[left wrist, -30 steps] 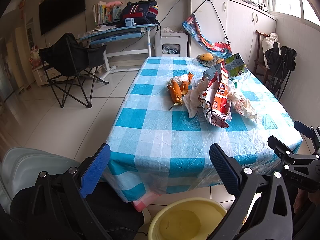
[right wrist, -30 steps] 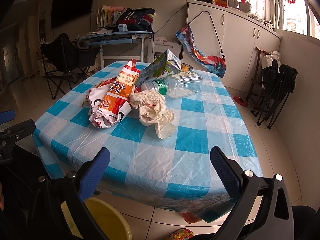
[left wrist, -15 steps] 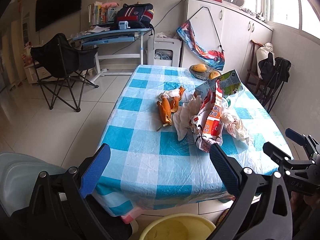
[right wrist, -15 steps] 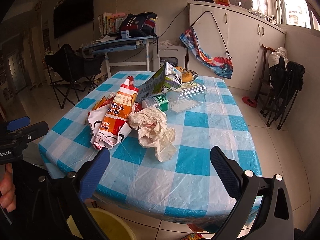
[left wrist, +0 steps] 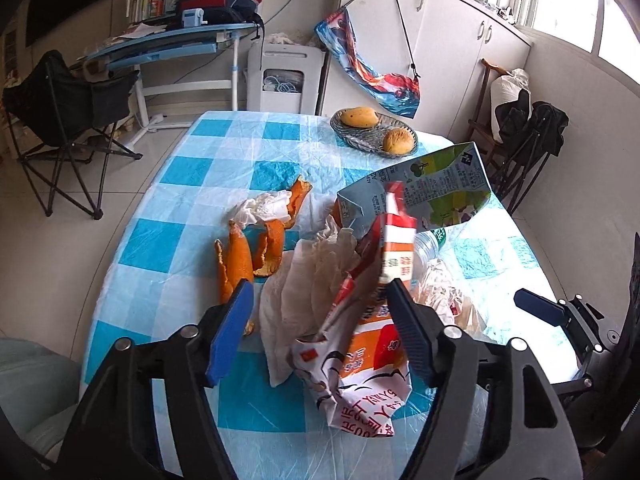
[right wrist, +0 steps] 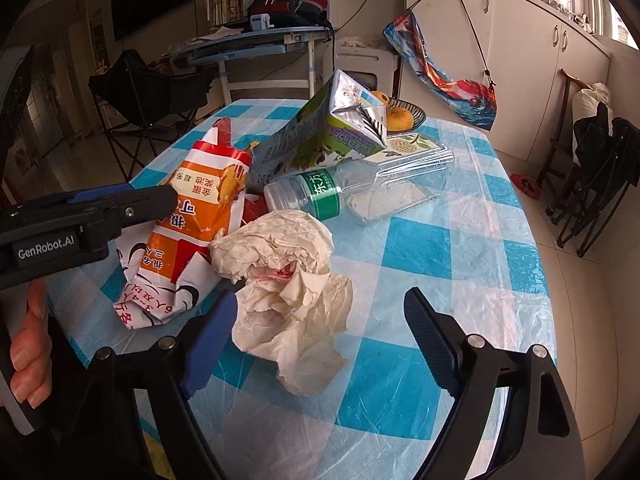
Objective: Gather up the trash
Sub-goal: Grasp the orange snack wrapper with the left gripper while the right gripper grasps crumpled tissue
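Observation:
Trash lies piled on the blue checked tablecloth (left wrist: 168, 240): an orange and white snack bag (left wrist: 372, 344) (right wrist: 192, 220), white tissue (left wrist: 304, 284), orange peels (left wrist: 240, 256), a crumpled cream paper (right wrist: 288, 280), a milk carton (left wrist: 432, 192) (right wrist: 320, 136), a plastic bottle (right wrist: 320, 196) and a clear plastic box (right wrist: 400, 176). My left gripper (left wrist: 320, 332) is open, its fingers either side of the snack bag and tissue. My right gripper (right wrist: 316, 344) is open just over the crumpled paper. The left gripper also shows in the right wrist view (right wrist: 88, 212).
A wicker basket (left wrist: 360, 140) with fruit (left wrist: 360, 117) stands at the table's far end. A folding chair (left wrist: 68, 108) and a desk (left wrist: 176, 44) stand beyond on the left. White cabinets (left wrist: 440, 40) and dark chairs (right wrist: 592, 184) line the right wall.
Both grippers have moved up and forward over the table, close onto the trash pile. The yellow bucket below the table edge has dropped out of view. Both stay open.

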Demonstrator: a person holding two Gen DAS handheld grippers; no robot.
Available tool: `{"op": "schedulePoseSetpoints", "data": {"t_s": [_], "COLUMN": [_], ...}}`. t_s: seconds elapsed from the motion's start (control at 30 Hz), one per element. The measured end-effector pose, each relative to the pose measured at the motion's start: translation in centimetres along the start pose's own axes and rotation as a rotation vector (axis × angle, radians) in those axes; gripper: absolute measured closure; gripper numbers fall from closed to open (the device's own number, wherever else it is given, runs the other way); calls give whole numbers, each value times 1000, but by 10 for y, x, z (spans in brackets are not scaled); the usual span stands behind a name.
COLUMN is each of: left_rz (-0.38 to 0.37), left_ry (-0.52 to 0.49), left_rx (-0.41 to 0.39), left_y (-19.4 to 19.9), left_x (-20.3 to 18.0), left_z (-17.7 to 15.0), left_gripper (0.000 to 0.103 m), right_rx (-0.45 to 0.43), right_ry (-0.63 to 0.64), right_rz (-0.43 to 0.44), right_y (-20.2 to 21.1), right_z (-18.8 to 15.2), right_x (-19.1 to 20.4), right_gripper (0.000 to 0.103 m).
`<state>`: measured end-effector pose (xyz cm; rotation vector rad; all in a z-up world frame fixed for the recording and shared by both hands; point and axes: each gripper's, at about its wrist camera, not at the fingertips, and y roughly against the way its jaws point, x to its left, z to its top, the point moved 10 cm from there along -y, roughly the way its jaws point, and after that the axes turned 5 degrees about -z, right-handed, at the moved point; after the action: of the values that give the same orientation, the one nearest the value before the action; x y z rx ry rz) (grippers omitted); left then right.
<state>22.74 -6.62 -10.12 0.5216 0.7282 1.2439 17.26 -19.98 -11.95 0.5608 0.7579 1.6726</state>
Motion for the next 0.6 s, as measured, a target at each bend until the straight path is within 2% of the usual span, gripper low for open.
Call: {"op": "schedulePoseSetpoints", "data": {"t_s": [0.03,0.1,0.17,0.2,0.23,0.33,0.5,0.6], "left_rz": [-21,-39,-70,-82,-98,-151,-233,-225], "left_ry": [-2,-18,-32,-31,-26,9,46,23], "left_rx": [21,37,22,14,8,-31,-89,-81], "left_y": [-6,-11,-8,-4,-1,16,45,46], "left_x": [-2,-6,-11,-12,-11,-7,-5,-6], "left_z": [-2,-4,-3,-2,-2,0,-2,-6], "left_gripper": [68,86,94,102,102,102,102,102], "right_rx": [10,33,56,60,61,55,15,12], "right_ry": [2,1,-6,-13,-24,-62,-85,-105], "right_rz": [6,25,47,55,65,95,112,116], "right_y": [-4,-11,-15,-15,-15,-10,5,12], "right_z": [-1,-5,-7,-8,-8,-9,-8,-10], "right_x": [2,5,8,8,8,6,6,5], "right_gripper": [24,30,43,54,63,74,78,78]}}
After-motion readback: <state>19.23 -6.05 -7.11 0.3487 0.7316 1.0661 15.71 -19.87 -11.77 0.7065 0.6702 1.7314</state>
